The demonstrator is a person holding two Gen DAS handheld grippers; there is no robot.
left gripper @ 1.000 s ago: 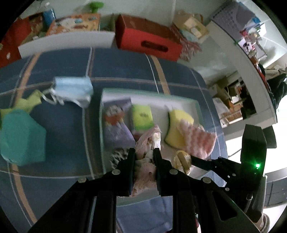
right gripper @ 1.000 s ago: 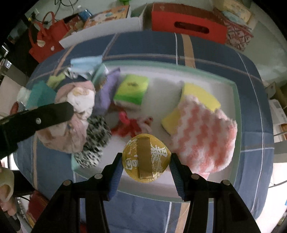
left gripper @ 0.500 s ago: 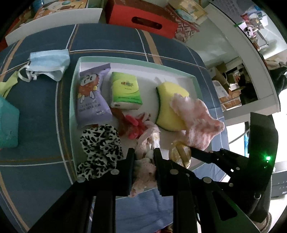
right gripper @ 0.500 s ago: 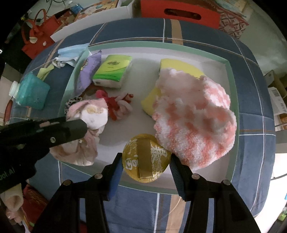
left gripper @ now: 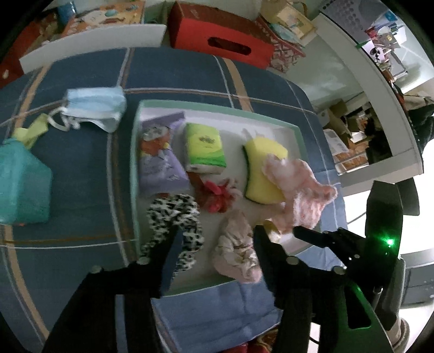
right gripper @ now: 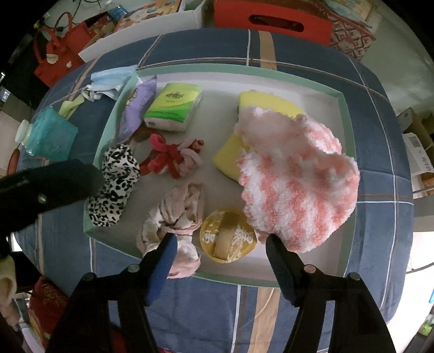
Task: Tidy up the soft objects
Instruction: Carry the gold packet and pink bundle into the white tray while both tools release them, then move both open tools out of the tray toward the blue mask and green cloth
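Observation:
A white tray with a green rim (left gripper: pixel 217 107) (right gripper: pixel 244 68) holds several soft things. My left gripper (left gripper: pixel 217 241) hangs over its near edge with its jaws opening. The crumpled pale pink cloth (left gripper: pixel 236 249) (right gripper: pixel 176 214) lies loose on the tray floor between the fingers. My right gripper (right gripper: pixel 219 248) points straight down, its jaws also opening. The round gold pad (right gripper: pixel 227 236) rests on the tray between them, and no pad presses on it. A fluffy pink-and-white cloth (right gripper: pixel 295 184) lies over a yellow sponge (right gripper: pixel 260 103).
Also in the tray are a leopard-print cloth (right gripper: pixel 114 187), a red and pink scrunchie (right gripper: pixel 173 157), a green tissue pack (right gripper: pixel 173 106) and a purple packet (left gripper: pixel 160 160). On the blue plaid surface left of the tray lie a blue face mask (left gripper: pixel 95 106) and a teal bottle (left gripper: pixel 21 184). A red box (right gripper: pixel 271 21) stands behind.
Both grippers' jaws have spread apart. The pink cloth has dropped out of the left gripper onto the tray. The gold pad has left the right gripper's grip and lies on the tray.

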